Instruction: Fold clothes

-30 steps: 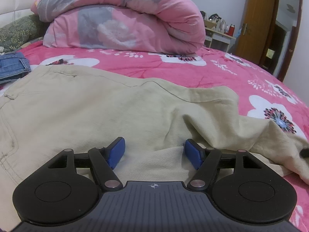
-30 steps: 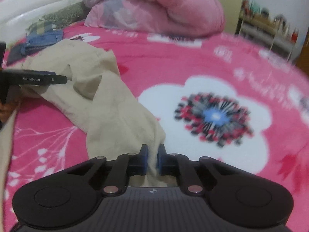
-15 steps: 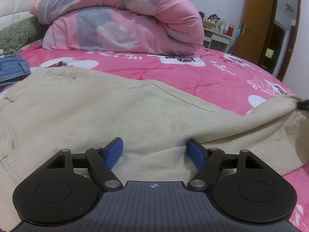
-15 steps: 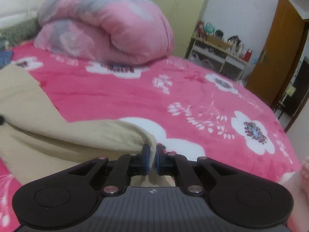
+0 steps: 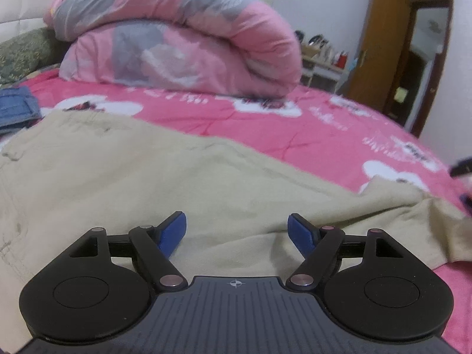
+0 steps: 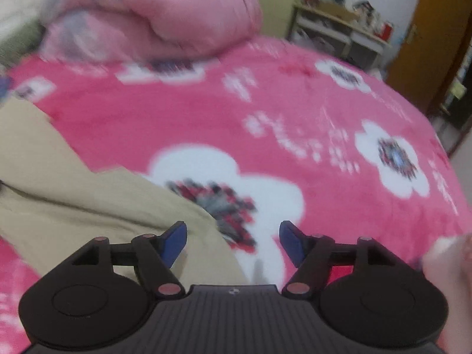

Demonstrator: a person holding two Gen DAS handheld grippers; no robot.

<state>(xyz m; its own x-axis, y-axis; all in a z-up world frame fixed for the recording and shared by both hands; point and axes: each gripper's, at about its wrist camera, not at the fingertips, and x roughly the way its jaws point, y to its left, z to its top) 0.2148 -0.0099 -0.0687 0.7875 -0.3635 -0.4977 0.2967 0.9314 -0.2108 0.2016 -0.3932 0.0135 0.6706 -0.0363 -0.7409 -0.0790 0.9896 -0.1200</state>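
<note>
Both grippers released: left gripper spread wide over beige trousers lying flat on pink floral bedspread, right gripper spread at the trousers' end.

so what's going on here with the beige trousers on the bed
A person with a hand-held gripper in each hand is folding clothes on a bed covered by a pink floral blanket. The beige cotton trousers lie spread across it. The left hand-held gripper hovers open over the trousers, gripping nothing. The right hand-held gripper is open too, at the end of a trouser leg, which lies flat on the blanket. A rolled pink and grey duvet and folded blue denim sit further back.
</note>
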